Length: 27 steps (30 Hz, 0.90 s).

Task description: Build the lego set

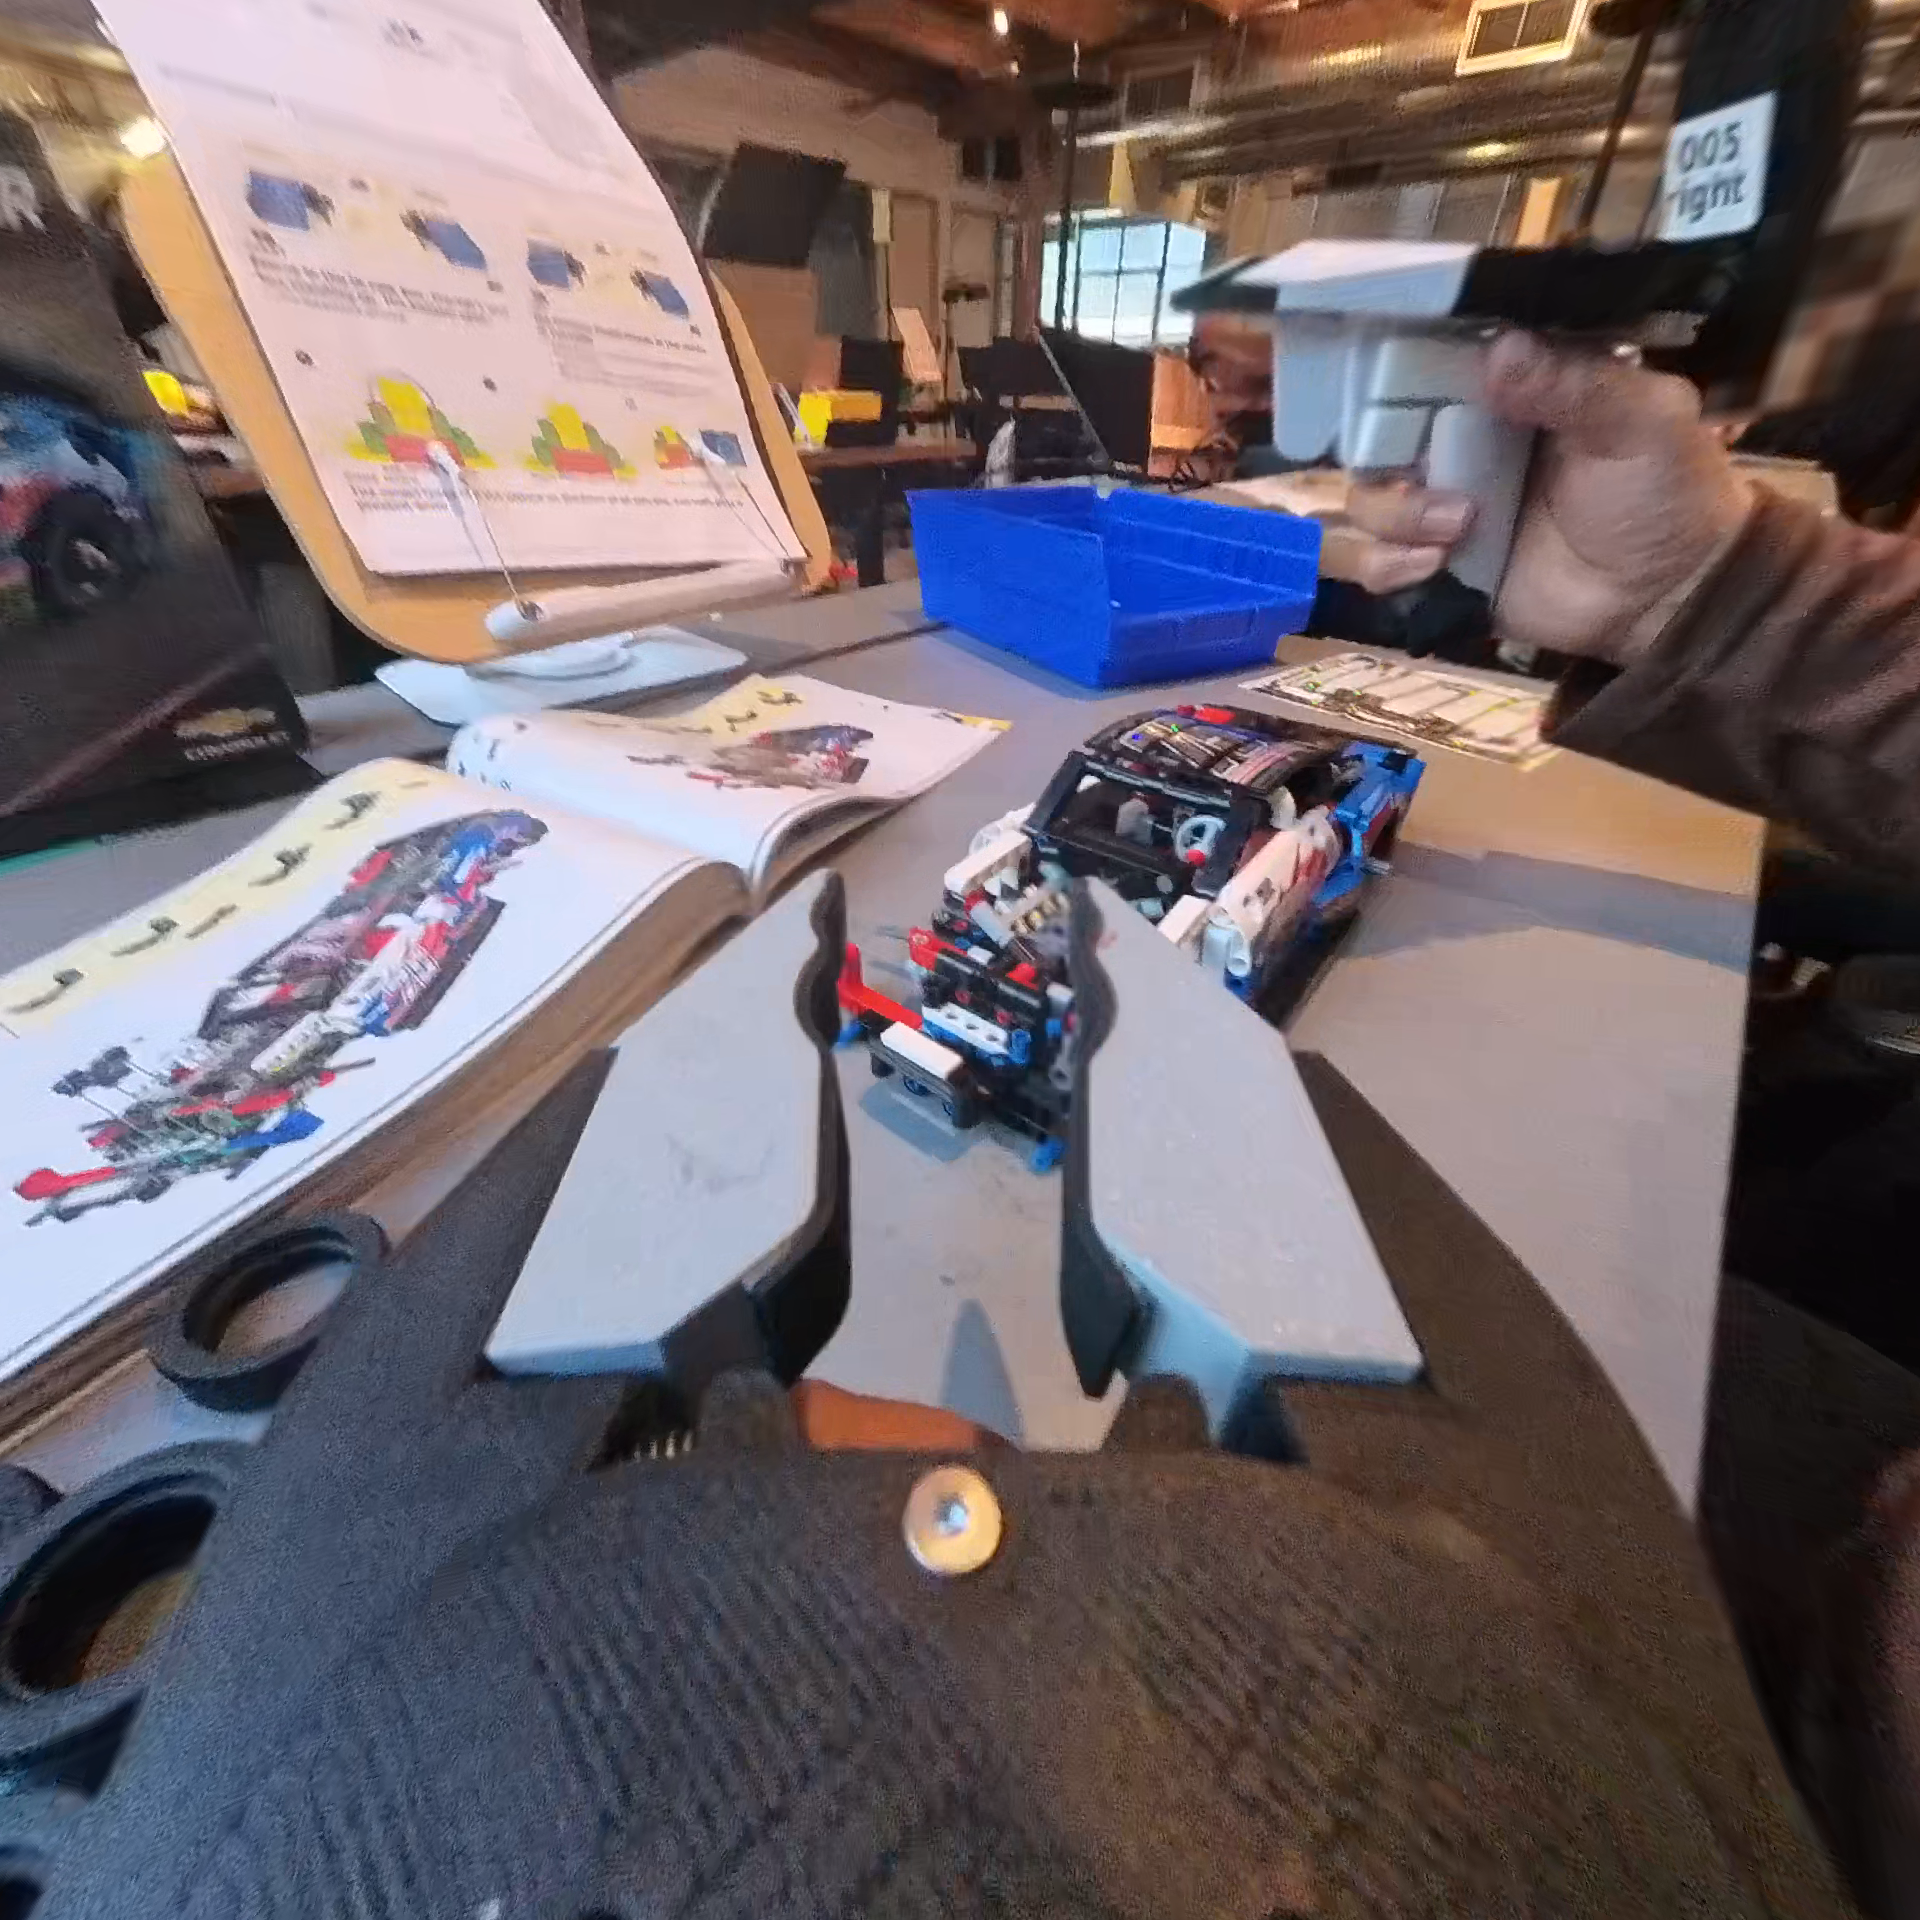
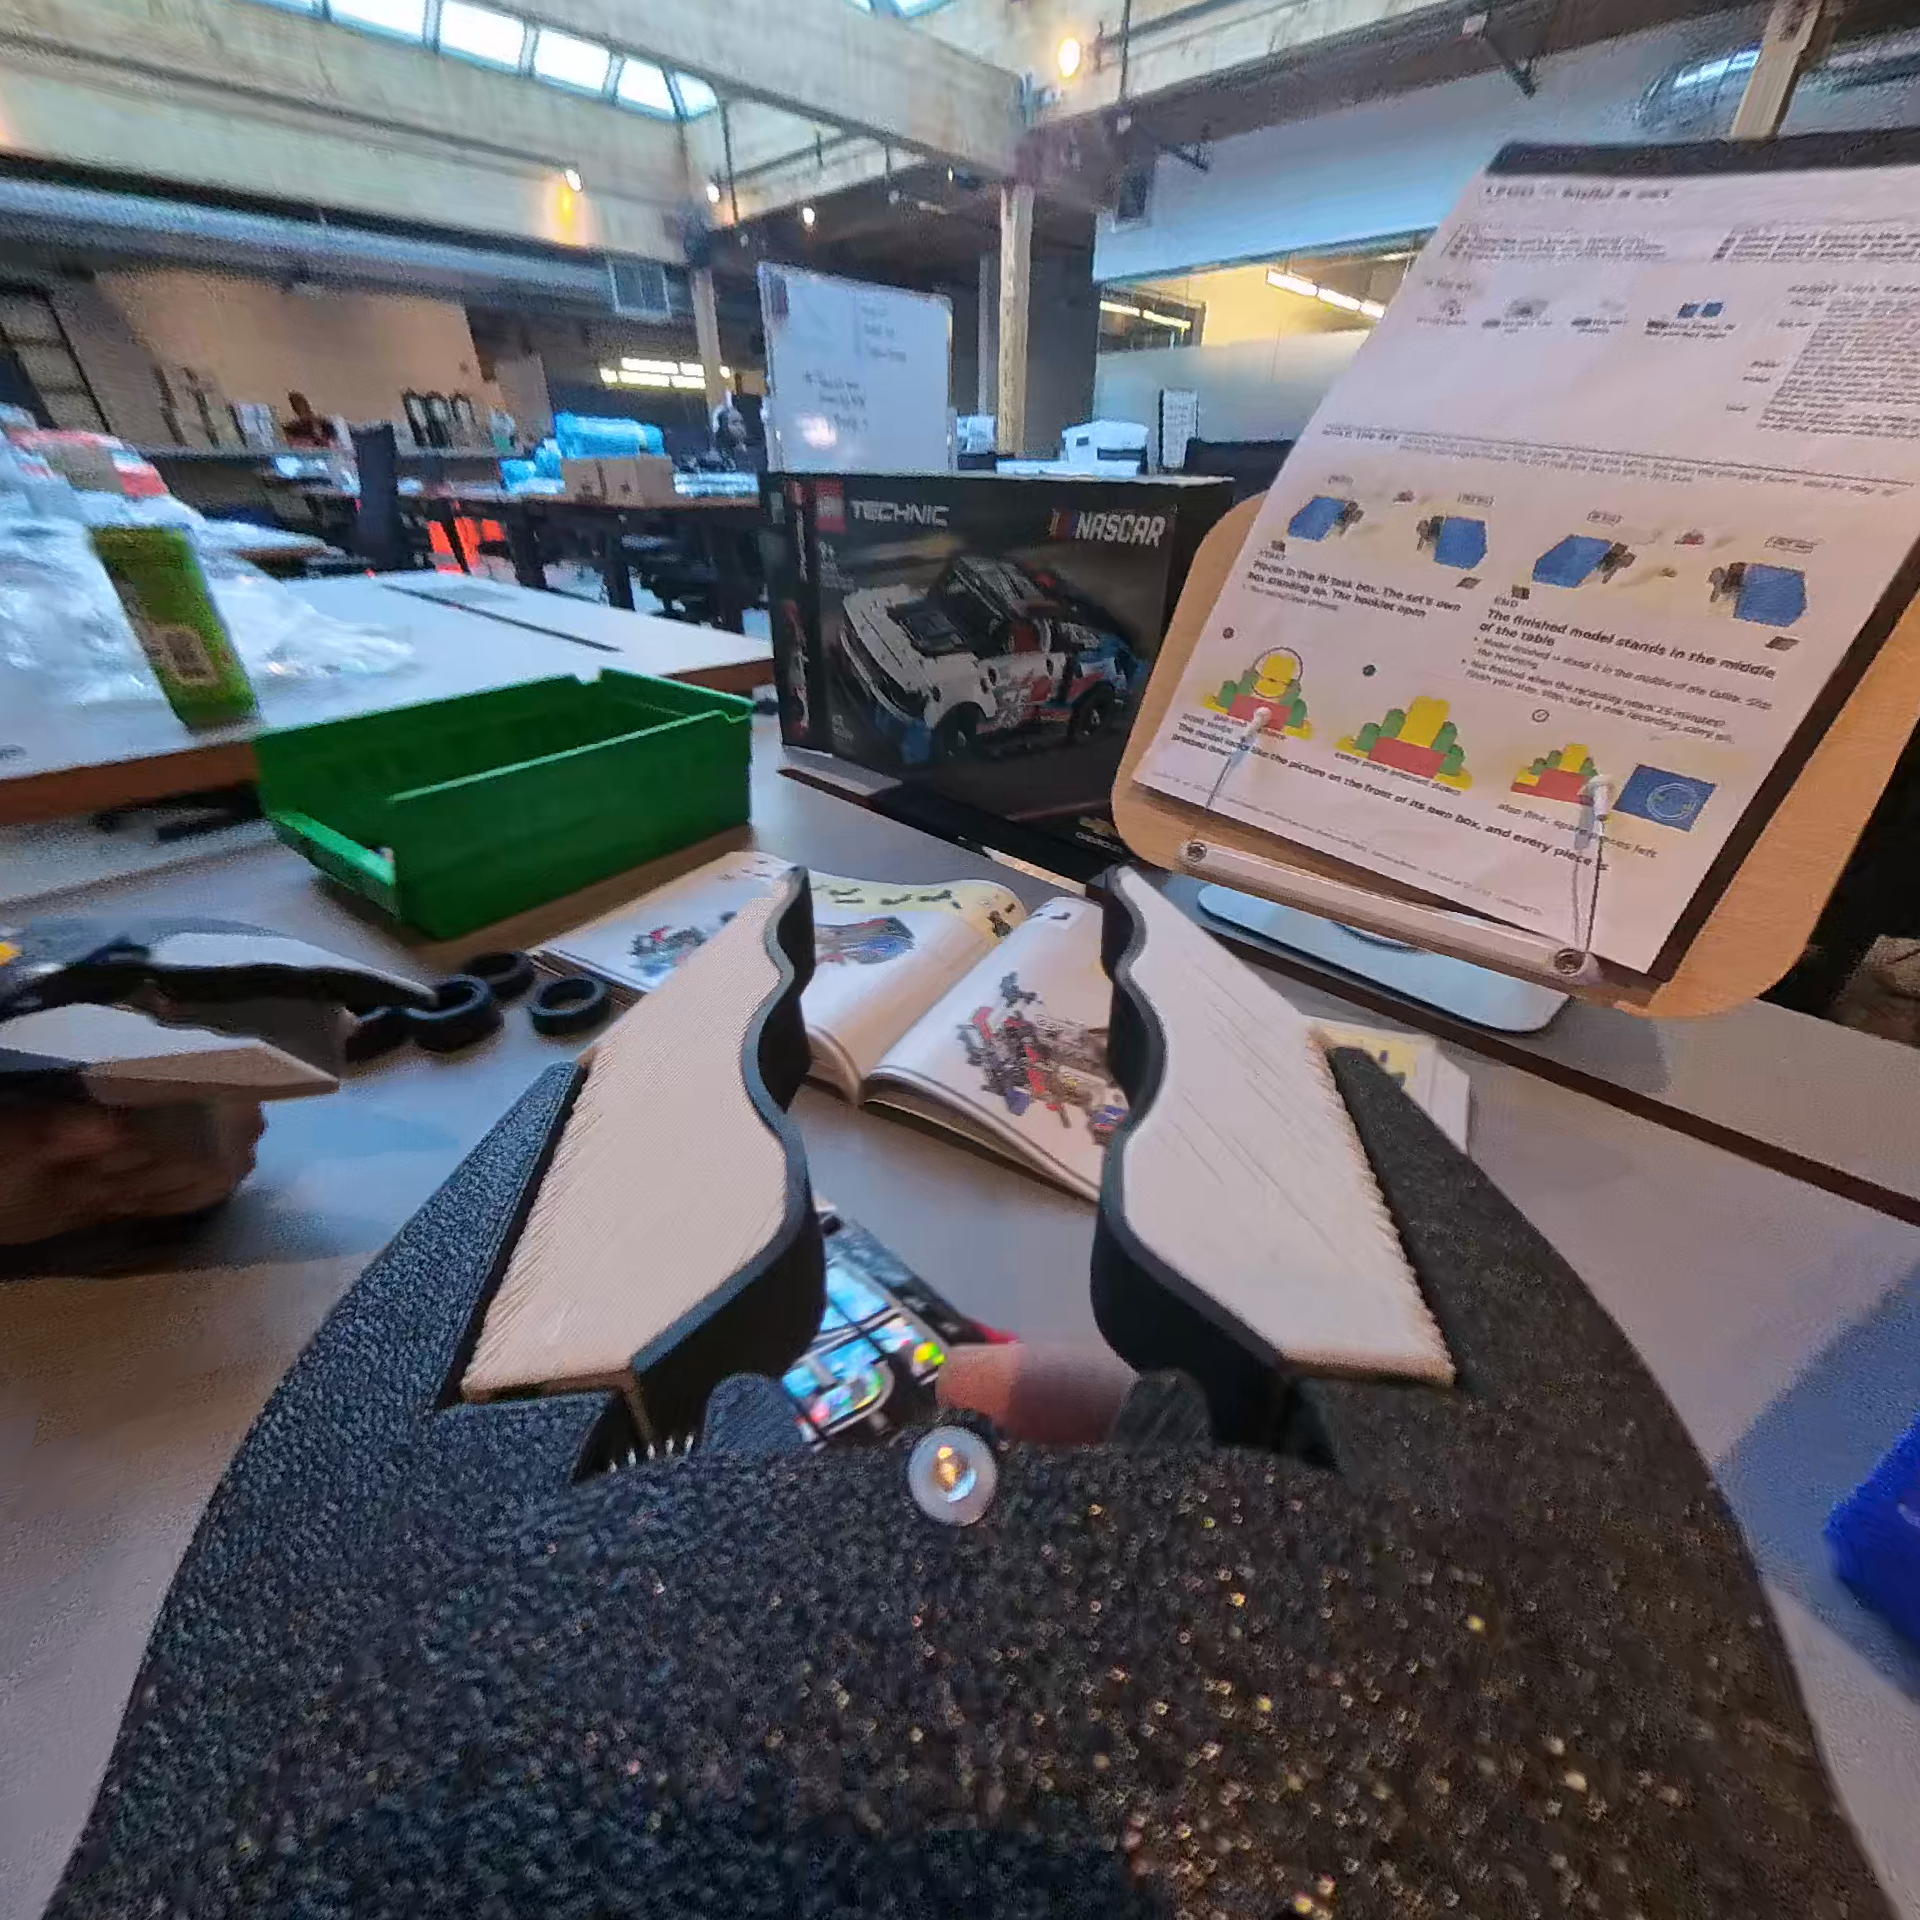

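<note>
A partly built lego car (image 1: 1174, 862), black, white, blue and red, stands on the grey table (image 1: 1507, 1039). My left gripper (image 1: 956, 925) is open and empty, low over the table, its fingertips either side of the car's near end without touching. My right gripper (image 2: 956, 914) is open and empty, raised above the car, whose roof (image 2: 862, 1340) shows below its fingers. It also shows in the left wrist view (image 1: 1382, 353), held by a hand. The open instruction booklet (image 1: 416, 935) lies left of the car. Black tyres (image 2: 499, 1003) lie by the left gripper (image 2: 260, 1023).
A blue bin (image 1: 1112, 582) stands behind the car and a green bin (image 2: 499, 790) beyond the tyres. The set's box (image 2: 977, 623) and a wooden stand with a printed sheet (image 2: 1558, 623) stand at the back. A sticker sheet (image 1: 1403, 707) lies at the far right. About 25 centimetres separates my left fingertips from my right.
</note>
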{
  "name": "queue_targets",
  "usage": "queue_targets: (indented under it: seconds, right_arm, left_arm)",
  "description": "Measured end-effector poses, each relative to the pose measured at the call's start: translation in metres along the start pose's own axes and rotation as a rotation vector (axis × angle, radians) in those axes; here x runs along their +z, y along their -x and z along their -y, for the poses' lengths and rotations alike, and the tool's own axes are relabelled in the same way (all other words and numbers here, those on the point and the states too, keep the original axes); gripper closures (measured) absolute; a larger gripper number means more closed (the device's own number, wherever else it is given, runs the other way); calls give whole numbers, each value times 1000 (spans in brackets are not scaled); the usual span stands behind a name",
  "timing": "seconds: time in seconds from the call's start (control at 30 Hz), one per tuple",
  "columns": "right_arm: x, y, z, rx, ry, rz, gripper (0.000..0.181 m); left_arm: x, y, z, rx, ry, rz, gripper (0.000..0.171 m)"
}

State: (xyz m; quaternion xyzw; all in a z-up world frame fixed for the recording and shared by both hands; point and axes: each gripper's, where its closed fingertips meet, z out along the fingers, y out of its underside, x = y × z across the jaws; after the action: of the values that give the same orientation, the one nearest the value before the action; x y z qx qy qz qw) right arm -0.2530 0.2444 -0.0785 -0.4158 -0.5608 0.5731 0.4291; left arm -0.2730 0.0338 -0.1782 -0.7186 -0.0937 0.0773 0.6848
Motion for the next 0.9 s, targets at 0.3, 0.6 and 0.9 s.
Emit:
queue_targets:
  seconds: [0.3,0.6,0.9]
  right_arm:
    - [-50,18,-26,-27,72,-102,123]
    - [-103,-52,-55,-32,80,-378,124]
    - [-131,-105,-92,-71,51,-582,124]
  left_arm:
    - [-21,-7,-20,-52,137,-10,128]
    - [-47,0,-30,-38,200,56,134]
    - [-32,10,-23,-4,164,29,138]
